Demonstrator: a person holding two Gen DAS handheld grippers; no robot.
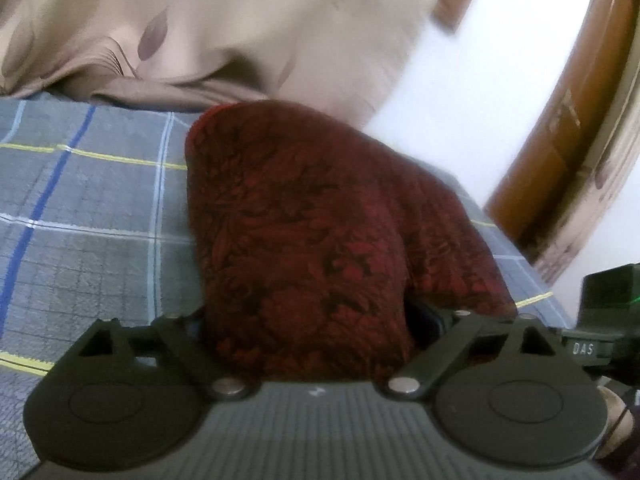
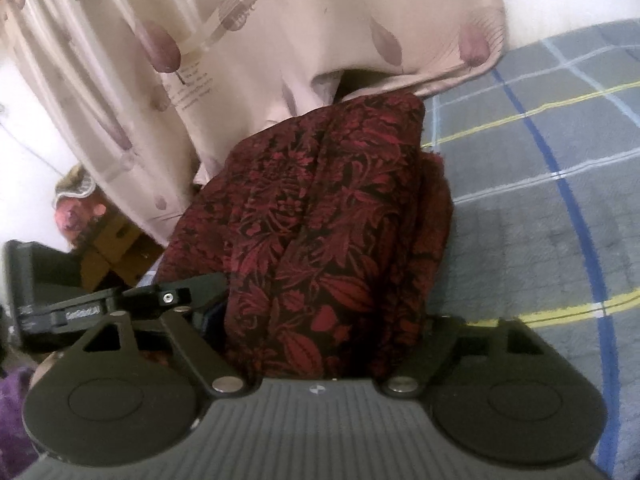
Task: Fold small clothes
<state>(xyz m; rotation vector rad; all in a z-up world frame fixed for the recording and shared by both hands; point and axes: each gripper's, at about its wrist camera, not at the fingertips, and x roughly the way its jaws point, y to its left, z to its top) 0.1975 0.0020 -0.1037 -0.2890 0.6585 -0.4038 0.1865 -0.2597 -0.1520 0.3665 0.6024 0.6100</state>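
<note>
- We see the dark red floral garment (image 1: 304, 232) bunched into a thick fold, lying on the grey plaid blanket (image 1: 92, 208), its far end near the beige curtain (image 1: 208, 28).
- Right wrist view: same cloth (image 2: 320, 240) shows layered edges on its right side, leaf pattern sharp; far end reaches the curtain hem (image 2: 400, 84).
- Left gripper (image 1: 308, 320): near end of the garment fills the gap betw. its fingers and hides the tips. Jaws stand wide; we can't tell whether pads press on the cloth.
- Right gripper (image 2: 320, 320): same situation, cloth sits betw. the spread fingers, tips covered. Grip vs. loose contact: can't tell.
- Both tools sit side by side at the garment's near end; part of the left one shows at the left edge of the right view, w/ a printed label.
- Blanket: blue, yellow, white stripes on grey.
- Curtain: pale w/ mauve leaf prints and some lettering.
- Brown wooden frame (image 1: 568, 128) at right in left view, white wall (image 1: 500, 40) beside it.
- Cardboard box (image 2: 116, 240) at left in right view, behind the curtain edge.
</note>
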